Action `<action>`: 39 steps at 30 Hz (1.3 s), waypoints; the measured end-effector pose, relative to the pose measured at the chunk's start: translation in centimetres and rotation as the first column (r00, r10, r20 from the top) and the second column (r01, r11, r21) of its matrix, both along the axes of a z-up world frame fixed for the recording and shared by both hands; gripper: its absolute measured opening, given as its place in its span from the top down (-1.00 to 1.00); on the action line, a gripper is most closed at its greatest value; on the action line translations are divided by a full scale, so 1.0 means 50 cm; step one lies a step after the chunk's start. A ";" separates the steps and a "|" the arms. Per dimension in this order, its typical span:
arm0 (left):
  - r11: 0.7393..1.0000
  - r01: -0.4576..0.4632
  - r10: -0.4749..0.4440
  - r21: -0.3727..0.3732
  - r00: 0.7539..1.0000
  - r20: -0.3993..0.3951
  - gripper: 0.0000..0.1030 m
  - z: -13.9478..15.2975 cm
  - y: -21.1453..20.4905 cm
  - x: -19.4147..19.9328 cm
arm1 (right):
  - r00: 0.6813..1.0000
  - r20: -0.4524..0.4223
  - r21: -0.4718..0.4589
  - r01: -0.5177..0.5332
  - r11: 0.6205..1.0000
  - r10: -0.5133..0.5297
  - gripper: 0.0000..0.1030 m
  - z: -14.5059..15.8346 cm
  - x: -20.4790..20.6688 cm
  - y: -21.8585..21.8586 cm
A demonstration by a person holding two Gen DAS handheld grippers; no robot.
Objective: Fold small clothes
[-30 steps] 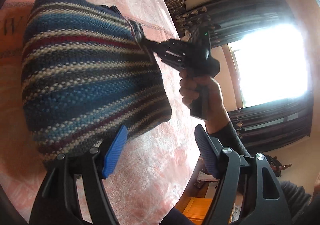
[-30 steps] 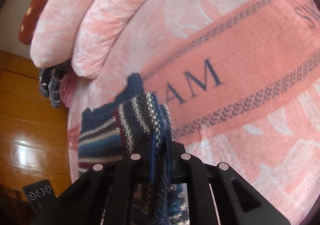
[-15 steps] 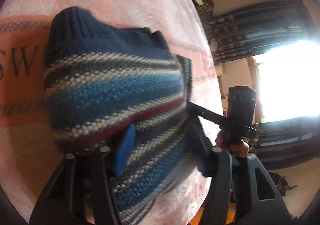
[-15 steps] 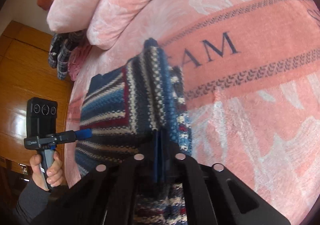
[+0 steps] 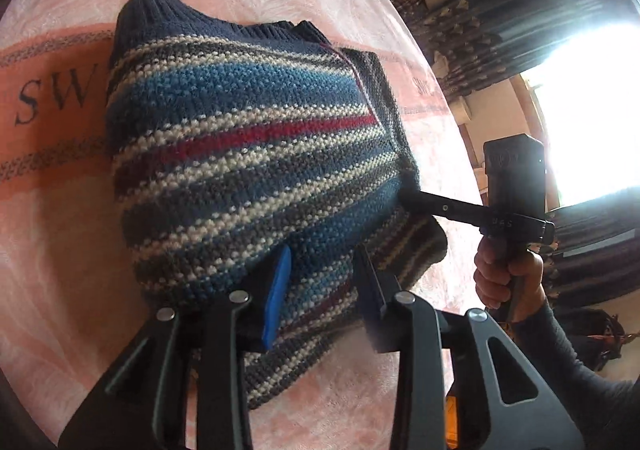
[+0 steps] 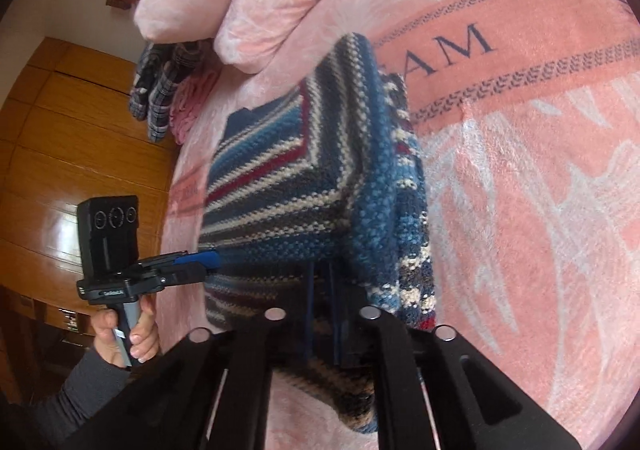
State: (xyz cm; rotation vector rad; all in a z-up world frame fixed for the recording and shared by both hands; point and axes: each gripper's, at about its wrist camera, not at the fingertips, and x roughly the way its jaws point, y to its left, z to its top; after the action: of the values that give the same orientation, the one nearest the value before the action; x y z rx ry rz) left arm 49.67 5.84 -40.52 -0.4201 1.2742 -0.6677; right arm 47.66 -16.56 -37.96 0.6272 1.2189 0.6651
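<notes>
Both grippers (image 5: 324, 290) (image 6: 320, 306) clamp sweater (image 5: 248, 154).

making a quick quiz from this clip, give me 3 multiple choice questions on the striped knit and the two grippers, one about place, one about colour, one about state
1. Where does the striped sweater lie?
A. on a pink blanket
B. on a wooden floor
C. inside a basket

2. What colour is the thin bright stripe across the knit's middle?
A. yellow
B. red
C. green

3. How does the right gripper stand?
A. wide open above the knit
B. shut on a pillow
C. shut on the sweater

Answers:
1. A, the pink blanket with printed letters spreads under and around the knit.
2. B, one red band runs between white and grey rows in the left wrist view.
3. C, its blue pads sit close together with knit fabric pinched between them; the left gripper has its jaws apart with the near edge of the knit between them.
</notes>
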 end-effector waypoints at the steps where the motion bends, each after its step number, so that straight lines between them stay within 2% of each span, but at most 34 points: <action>1: 1.000 -0.001 0.002 -0.029 1.000 0.027 -0.21 0.021 0.011 -0.015 | 1.000 0.001 0.038 0.015 0.999 -0.015 -0.15 0.017 0.001 -0.019; 2: 0.999 -0.003 0.006 -0.047 0.998 0.062 -0.60 0.039 0.029 -0.038 | 0.999 0.005 0.064 0.049 0.997 -0.050 -0.39 0.029 0.004 -0.047; 3: 0.998 -0.005 0.011 -0.055 0.996 0.092 -0.70 0.046 0.049 -0.065 | 0.996 0.002 0.079 0.086 0.993 -0.087 -0.57 0.034 0.013 -0.076; 5: 0.999 -0.018 0.022 -0.042 0.995 0.098 -0.74 0.042 0.082 -0.106 | 0.992 -0.055 0.134 0.117 0.984 -0.110 -0.62 0.017 0.042 -0.121; 7: 0.998 -0.058 0.059 -0.022 0.996 0.063 -0.74 0.010 0.114 -0.124 | 0.986 -0.141 0.207 0.119 0.971 -0.091 -0.75 -0.017 0.079 -0.143; 9: 0.993 -0.108 0.110 -0.049 0.993 0.030 -0.74 -0.020 0.164 -0.138 | 0.979 -0.188 0.217 0.119 0.969 -0.078 -0.76 -0.046 0.104 -0.149; 12: 0.972 -0.197 0.194 -0.129 0.980 -0.034 -0.74 -0.060 0.214 -0.152 | 0.977 -0.208 0.218 0.090 0.972 -0.044 -0.76 -0.072 0.131 -0.139; 15: 0.950 -0.253 0.240 -0.183 0.966 -0.091 -0.74 -0.103 0.239 -0.154 | 0.976 -0.219 0.201 0.048 0.978 -0.002 -0.76 -0.093 0.154 -0.113; 18: 0.928 -0.268 0.245 -0.259 0.962 -0.119 -0.74 -0.123 0.247 -0.154 | 0.975 -0.222 0.194 0.015 0.981 0.029 -0.76 -0.103 0.169 -0.088; 22: 0.885 -0.259 0.240 -0.387 0.966 -0.099 -0.74 -0.129 0.241 -0.144 | 0.975 -0.212 0.197 -0.017 0.980 0.059 -0.76 -0.107 0.184 -0.070; 23: 0.887 -0.250 0.233 -0.388 0.968 -0.090 -0.74 -0.133 0.233 -0.140 | 0.975 -0.212 0.193 -0.025 0.981 0.067 -0.76 -0.110 0.190 -0.064; 26: 0.920 -0.200 0.184 -0.336 0.980 -0.078 -0.74 -0.155 0.206 -0.113 | 0.972 -0.214 0.187 -0.052 0.981 0.093 -0.76 -0.118 0.209 -0.047; 29: 0.920 -0.154 0.136 -0.361 0.988 -0.075 -0.74 -0.166 0.175 -0.094 | 0.971 -0.206 0.194 -0.085 0.977 0.125 -0.76 -0.121 0.228 -0.031; 33: 0.905 -0.114 0.088 -0.410 0.993 -0.080 -0.74 -0.177 0.146 -0.094 | 0.968 -0.191 0.229 -0.119 0.966 0.164 -0.76 -0.125 0.247 -0.003; 39: 0.874 -0.109 0.065 -0.473 0.992 -0.108 -0.80 -0.186 0.128 -0.086 | 0.951 -0.188 0.253 -0.196 0.948 0.247 -0.87 -0.126 0.274 0.054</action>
State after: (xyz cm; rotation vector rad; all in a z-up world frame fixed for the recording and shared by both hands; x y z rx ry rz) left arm 45.39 12.22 -49.85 -0.9201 1.1573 -0.8981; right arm 61.35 -13.83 -44.28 0.7786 1.4423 0.9582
